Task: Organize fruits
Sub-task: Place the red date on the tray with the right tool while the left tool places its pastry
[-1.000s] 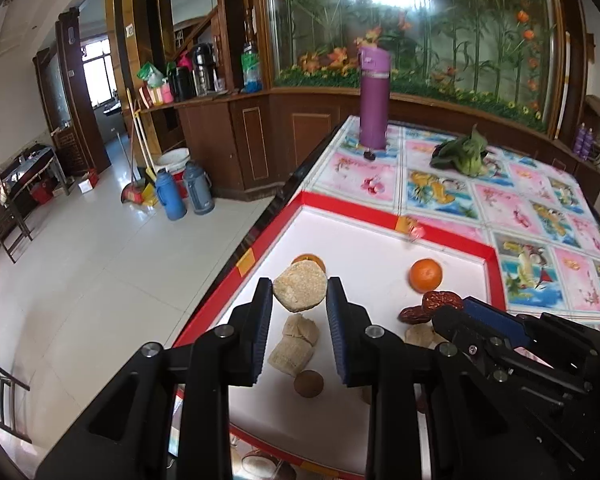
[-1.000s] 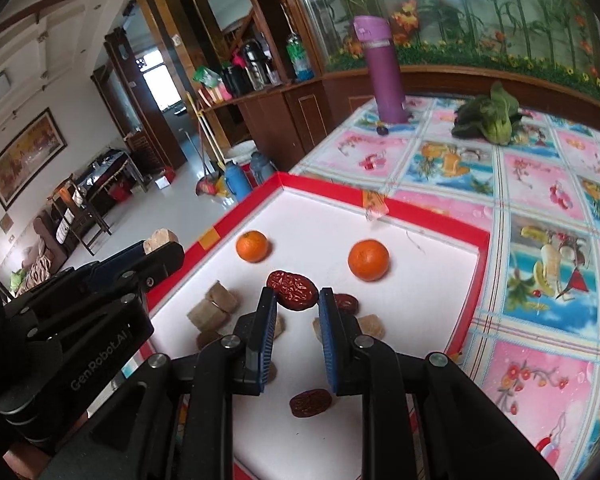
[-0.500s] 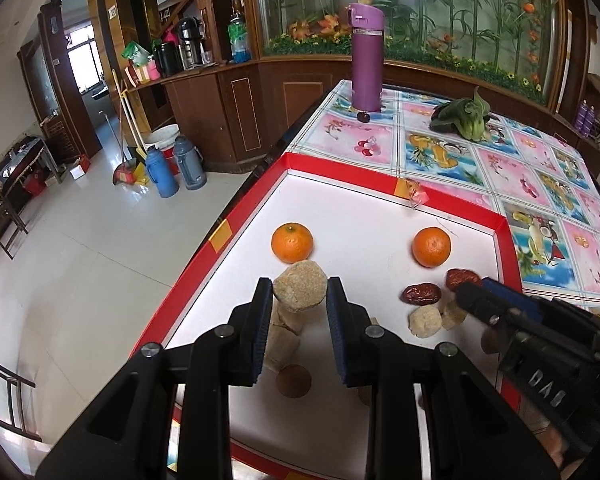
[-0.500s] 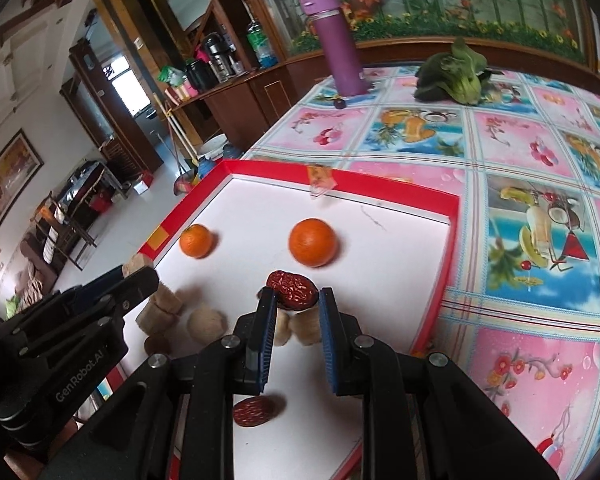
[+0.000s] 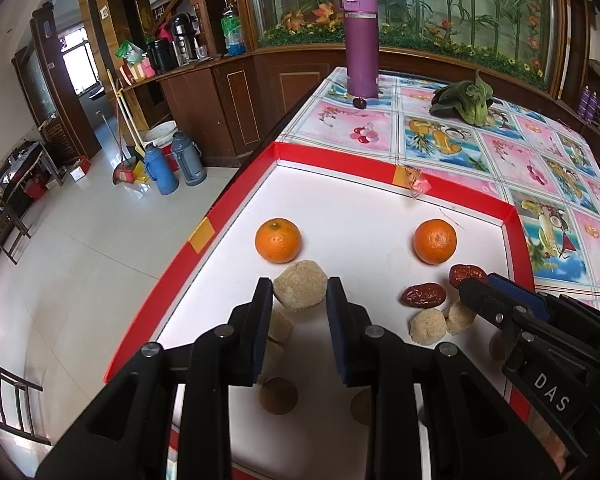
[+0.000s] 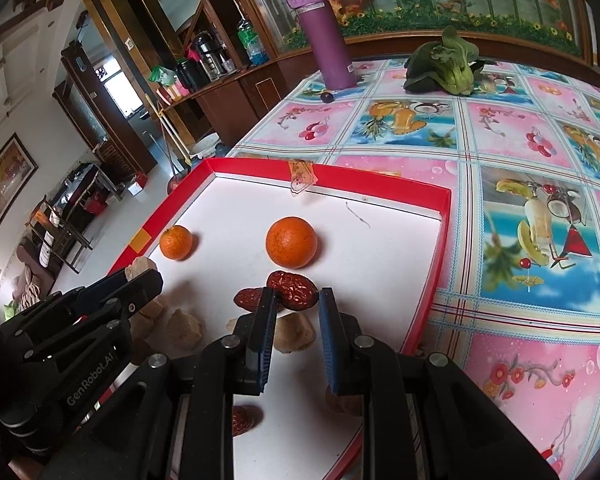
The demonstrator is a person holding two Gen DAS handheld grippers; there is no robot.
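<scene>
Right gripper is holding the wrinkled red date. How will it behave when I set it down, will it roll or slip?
The red date looks oblong and wrinkled, so it probably settles rather than rolls, unlike the round orange behind it. Its skin seems glossy, so it may slip between the right gripper pads. It appears small and dried, likely light; release it low over the white tray.

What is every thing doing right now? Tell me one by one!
Left gripper: shut on a tan lump, held off the tray.
Right gripper: shut on a red date.
Two oranges: resting on the tray, apart.
Second date: lying on the tray.
Tray: flat on the table.
Purple bottle: upright, lid closed.
Greens: lying on the tablecloth.
</scene>
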